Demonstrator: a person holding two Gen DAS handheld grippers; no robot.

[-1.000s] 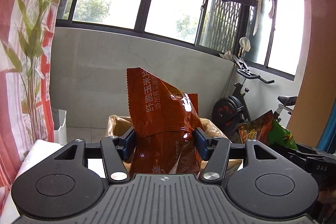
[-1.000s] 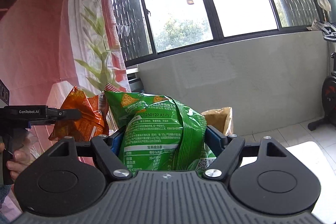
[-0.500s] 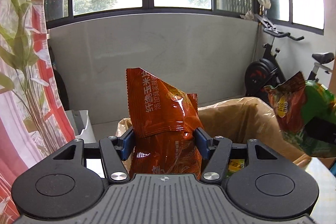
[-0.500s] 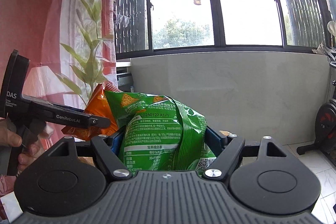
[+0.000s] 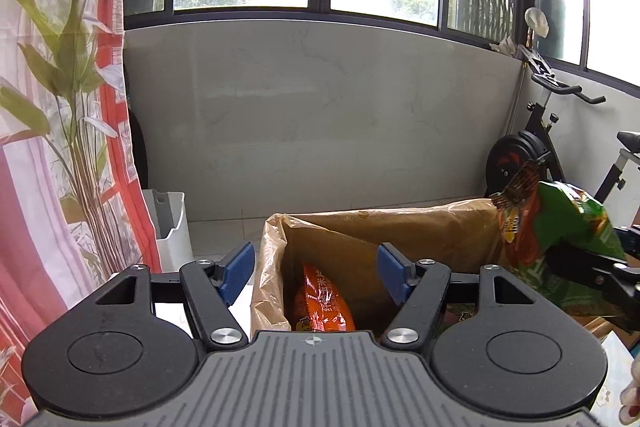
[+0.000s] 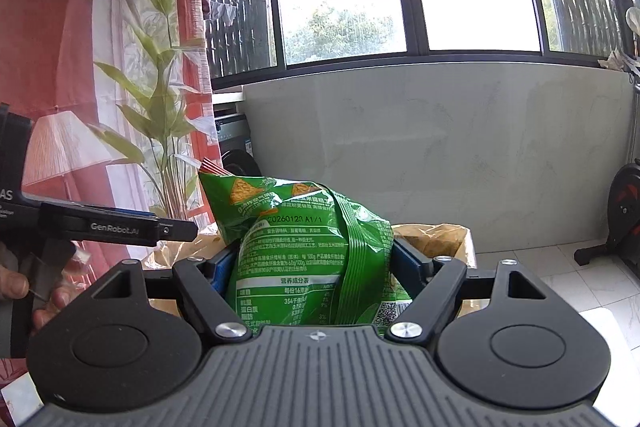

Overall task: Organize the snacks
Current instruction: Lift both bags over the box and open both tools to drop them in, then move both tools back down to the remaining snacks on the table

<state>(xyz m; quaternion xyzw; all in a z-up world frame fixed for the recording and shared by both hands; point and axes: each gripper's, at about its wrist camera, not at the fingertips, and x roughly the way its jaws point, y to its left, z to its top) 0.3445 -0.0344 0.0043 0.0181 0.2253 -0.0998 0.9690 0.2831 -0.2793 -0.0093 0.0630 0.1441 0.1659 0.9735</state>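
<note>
My left gripper (image 5: 316,273) is open and empty, held above the mouth of a brown bag-lined box (image 5: 384,227). An orange-red snack bag (image 5: 322,303) lies inside that box, below the jaws. My right gripper (image 6: 314,263) is shut on a green chip bag (image 6: 304,251) and holds it upright over the same brown box (image 6: 440,239). The green bag also shows at the right of the left wrist view (image 5: 560,239). The left gripper shows at the left of the right wrist view (image 6: 120,225).
A white bin (image 5: 170,227) stands on the floor left of the box. A curtain with a leaf print (image 5: 60,147) hangs at the left. An exercise bike (image 5: 536,147) stands at the right. A grey wall under windows is behind.
My left gripper has opened and let go of the orange-red bag, which has dropped into the box. My right gripper has carried the green bag closer to the box.
</note>
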